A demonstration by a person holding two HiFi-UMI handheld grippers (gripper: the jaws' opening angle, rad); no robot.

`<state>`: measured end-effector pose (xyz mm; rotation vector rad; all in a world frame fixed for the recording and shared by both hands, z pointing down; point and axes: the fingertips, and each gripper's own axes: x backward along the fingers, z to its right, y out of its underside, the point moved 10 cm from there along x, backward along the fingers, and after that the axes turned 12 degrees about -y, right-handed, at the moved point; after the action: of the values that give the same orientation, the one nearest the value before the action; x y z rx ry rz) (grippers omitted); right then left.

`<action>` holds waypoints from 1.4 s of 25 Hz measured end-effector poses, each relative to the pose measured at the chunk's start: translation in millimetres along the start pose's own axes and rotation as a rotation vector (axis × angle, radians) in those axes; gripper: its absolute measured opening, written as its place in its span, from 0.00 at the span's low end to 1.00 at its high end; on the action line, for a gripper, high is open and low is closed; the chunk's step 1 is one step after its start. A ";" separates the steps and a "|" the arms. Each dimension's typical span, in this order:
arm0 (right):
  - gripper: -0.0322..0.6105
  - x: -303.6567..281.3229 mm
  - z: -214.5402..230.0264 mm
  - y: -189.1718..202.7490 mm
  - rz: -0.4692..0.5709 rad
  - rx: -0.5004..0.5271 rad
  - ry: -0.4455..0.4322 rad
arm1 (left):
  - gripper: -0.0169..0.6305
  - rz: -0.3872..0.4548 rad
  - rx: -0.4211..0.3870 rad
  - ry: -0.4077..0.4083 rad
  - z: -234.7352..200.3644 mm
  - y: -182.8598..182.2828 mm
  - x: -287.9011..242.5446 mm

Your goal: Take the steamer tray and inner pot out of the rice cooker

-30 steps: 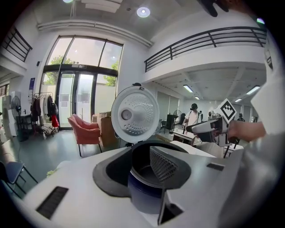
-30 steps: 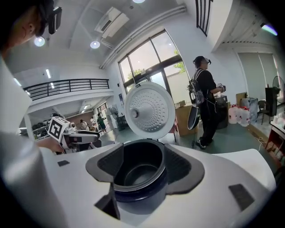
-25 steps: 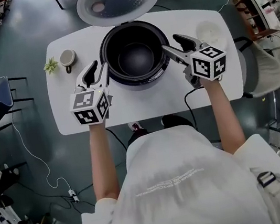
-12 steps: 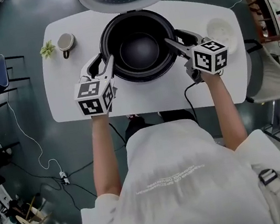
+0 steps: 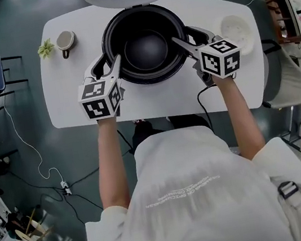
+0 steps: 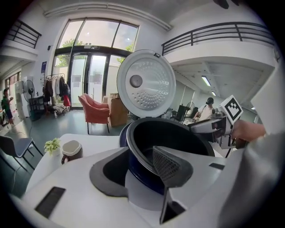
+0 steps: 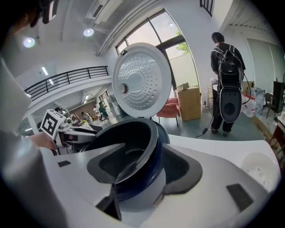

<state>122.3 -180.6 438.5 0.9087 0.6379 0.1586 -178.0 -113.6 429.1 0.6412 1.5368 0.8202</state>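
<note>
Round white steamer tray point(image 5: 237, 32) out on white table point(image 5: 73, 101); black metal inner pot point(image 5: 145, 43) not yet lifted, rim between unclamped jaws: left gripper point(image 5: 106, 67) just widened, right gripper point(image 5: 187, 36) just narrowed.

"What sort of place is this, a kitchen?"

"No, more a big open lab or studio hall. A mezzanine railing point(image 6: 222, 32) runs overhead and tall glass doors point(image 6: 84, 75) look out on trees."

"And lower down?"

"A grey floor point(image 5: 76, 152) with a loose cable point(image 5: 46, 175), a clothes rack point(image 6: 53, 91), a red armchair point(image 6: 95, 113), a cardboard box point(image 7: 189, 103), and a person with a backpack point(image 7: 227, 80) standing about."
</note>
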 end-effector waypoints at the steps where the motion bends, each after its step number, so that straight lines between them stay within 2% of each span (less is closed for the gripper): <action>1: 0.44 -0.4 -0.5 0.6 -0.002 0.004 0.011 | 0.31 0.001 0.009 0.001 0.4 0.8 -0.1; 6: 0.43 -2.8 -2.3 -1.1 -0.011 -0.005 0.020 | 0.32 0.010 0.078 0.049 -0.5 1.0 -0.9; 10: 0.41 -3.4 -5.8 0.2 -0.016 -0.019 0.022 | 0.32 0.022 0.113 0.039 3.6 1.6 -1.8; 16: 0.40 0.7 -5.9 2.3 0.029 -0.110 0.014 | 0.32 0.041 0.159 0.029 6.6 3.0 -1.2; 20: 0.40 2.6 -5.2 -3.4 0.067 -0.234 -0.014 | 0.32 0.063 0.195 0.075 2.2 5.2 1.8; 24: 0.39 5.8 -9.0 -8.2 0.099 -0.261 -0.014 | 0.32 0.061 0.199 0.086 0.2 5.8 4.3; 32: 0.27 15.8 -18.1 -9.5 0.145 -0.232 0.047 | 0.32 0.108 0.208 0.099 -5.7 -7.2 14.9; 35: 0.17 23.5 -21.7 -11.9 0.199 -0.240 0.076 | 0.26 0.145 0.184 0.100 -11.1 -17.3 19.5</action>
<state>127.2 -164.0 409.1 0.7353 0.5842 0.4404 -190.5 -110.1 403.9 0.8658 1.6848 0.8357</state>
